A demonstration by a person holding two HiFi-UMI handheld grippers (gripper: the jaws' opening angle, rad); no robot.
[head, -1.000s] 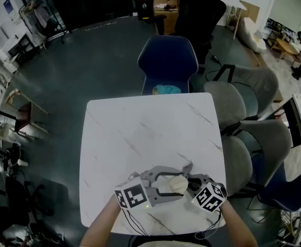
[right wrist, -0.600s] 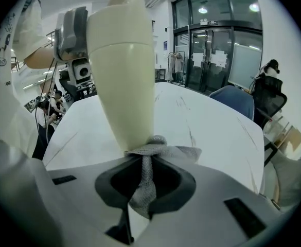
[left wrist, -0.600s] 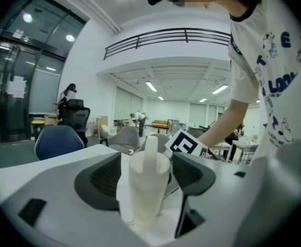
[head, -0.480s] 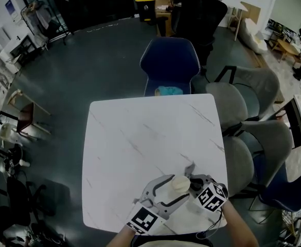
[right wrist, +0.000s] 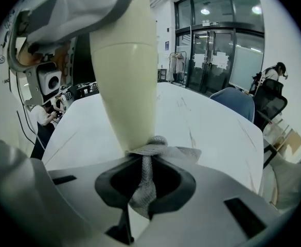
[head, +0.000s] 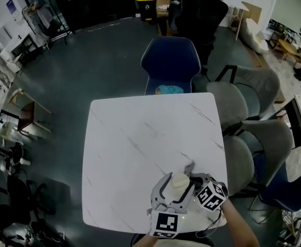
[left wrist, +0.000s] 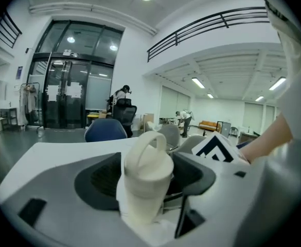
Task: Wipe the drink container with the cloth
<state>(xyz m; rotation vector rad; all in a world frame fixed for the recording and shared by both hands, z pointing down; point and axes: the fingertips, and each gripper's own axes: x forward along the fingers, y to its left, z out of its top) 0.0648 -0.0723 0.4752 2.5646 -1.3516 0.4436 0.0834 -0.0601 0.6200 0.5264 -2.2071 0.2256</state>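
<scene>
The bottle (left wrist: pixel 146 171) looked like smooth, matt cream plastic. The cloth (right wrist: pixel 142 189) was grey fabric with a fine, rough weave. The table (head: pixel 140 133) had a smooth white top veined like marble. The left gripper (left wrist: pixel 148 178) and right gripper (right wrist: pixel 146 163) looked like matt grey plastic.

I can read no text anywhere. The cubes on my left gripper (head: pixel 178 182) and right gripper (head: pixel 192 178) carry only black-and-white square patterns, no letters or numbers. Paper sheets (left wrist: pixel 74 90) on the far glass doors (left wrist: pixel 96 81) and a blue wall sign (head: pixel 9 5) at far left are too small to read.
</scene>
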